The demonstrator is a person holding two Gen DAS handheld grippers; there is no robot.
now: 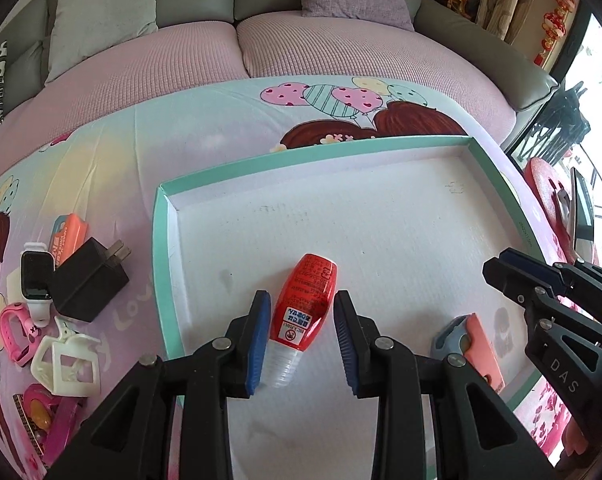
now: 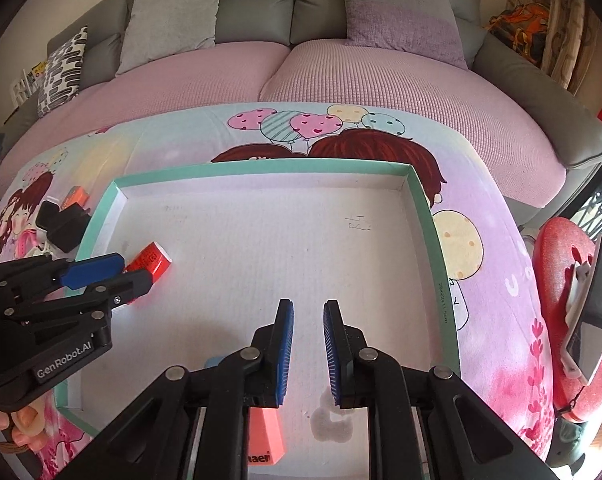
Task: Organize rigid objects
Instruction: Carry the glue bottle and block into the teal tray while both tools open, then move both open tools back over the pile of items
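Sorting under way: the left tongs (image 1: 303, 336) straddled a red squeeze bottle (image 1: 304, 312) lying near the left wall of the mint-rimmed cardboard tray (image 1: 163, 264), pads standing just clear of its sides, apparently so it could rest there as sorted. The right tongs (image 2: 308, 354), narrowed to their tightest and holding nothing, hovered over a salmon-pink case (image 2: 264, 436) at the tray's near edge. A black charger plug (image 1: 89, 284), smartwatch (image 1: 36, 276) and white clip (image 1: 67, 364) waited on the bench's left side, outside the tray.
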